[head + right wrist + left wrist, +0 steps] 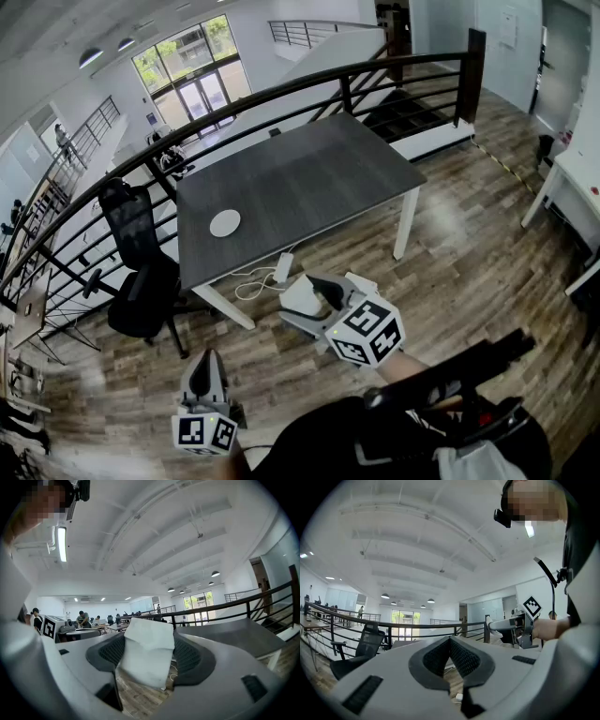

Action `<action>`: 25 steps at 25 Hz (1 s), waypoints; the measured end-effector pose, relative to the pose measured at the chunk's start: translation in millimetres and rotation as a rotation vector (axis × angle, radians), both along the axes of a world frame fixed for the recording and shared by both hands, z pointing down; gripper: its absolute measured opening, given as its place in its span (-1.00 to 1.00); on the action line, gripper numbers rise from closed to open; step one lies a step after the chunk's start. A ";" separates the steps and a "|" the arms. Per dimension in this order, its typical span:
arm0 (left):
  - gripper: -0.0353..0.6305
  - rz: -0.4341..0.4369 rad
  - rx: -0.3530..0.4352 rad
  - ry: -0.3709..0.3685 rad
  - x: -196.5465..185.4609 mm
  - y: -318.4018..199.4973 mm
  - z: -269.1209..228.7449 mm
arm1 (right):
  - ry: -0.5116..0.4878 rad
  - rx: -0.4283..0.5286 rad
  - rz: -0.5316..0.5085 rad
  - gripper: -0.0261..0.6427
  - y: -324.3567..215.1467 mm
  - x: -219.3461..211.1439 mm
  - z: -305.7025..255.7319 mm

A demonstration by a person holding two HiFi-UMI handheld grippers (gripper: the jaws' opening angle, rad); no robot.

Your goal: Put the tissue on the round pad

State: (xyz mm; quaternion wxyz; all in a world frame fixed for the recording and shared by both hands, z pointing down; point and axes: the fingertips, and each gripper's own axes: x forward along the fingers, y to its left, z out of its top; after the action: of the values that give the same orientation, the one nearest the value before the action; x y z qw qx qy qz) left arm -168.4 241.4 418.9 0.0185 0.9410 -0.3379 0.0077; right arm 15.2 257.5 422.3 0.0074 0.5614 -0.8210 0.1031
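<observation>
The right gripper (315, 305), lower centre of the head view, pinches the white tissue (146, 654) between wide-set jaws, over the floor and short of the dark surface (309, 173); the round pad (225, 223) lies near that surface's left edge; the left gripper (204, 367), lower left, has its jaws pressed together on nothing.

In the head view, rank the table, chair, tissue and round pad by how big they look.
1. table
2. chair
3. tissue and round pad: these look about alike, and the tissue is much nearer the camera, so I won't rank them.
</observation>
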 end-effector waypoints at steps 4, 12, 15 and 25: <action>-0.88 0.007 -0.010 0.004 1.6 1.2 1.1 | 0.000 -0.002 0.000 0.06 -0.2 -0.1 0.7; -0.88 0.016 0.045 0.029 4.4 3.8 -7.2 | -0.014 0.032 0.009 0.06 -1.0 1.2 -6.8; -0.88 0.037 0.042 0.039 7.2 7.6 -8.8 | -0.017 0.029 0.013 0.06 -0.1 2.0 -6.4; -0.88 0.071 0.025 -0.008 8.0 7.1 -0.9 | -0.006 0.022 0.000 0.06 -3.7 -6.8 -3.9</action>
State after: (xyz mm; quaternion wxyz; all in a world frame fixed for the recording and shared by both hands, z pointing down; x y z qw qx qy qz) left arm -160.4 248.6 418.0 0.0053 0.9525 -0.3043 0.0079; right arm 8.3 253.9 418.4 -0.0015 0.5611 -0.8222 0.0958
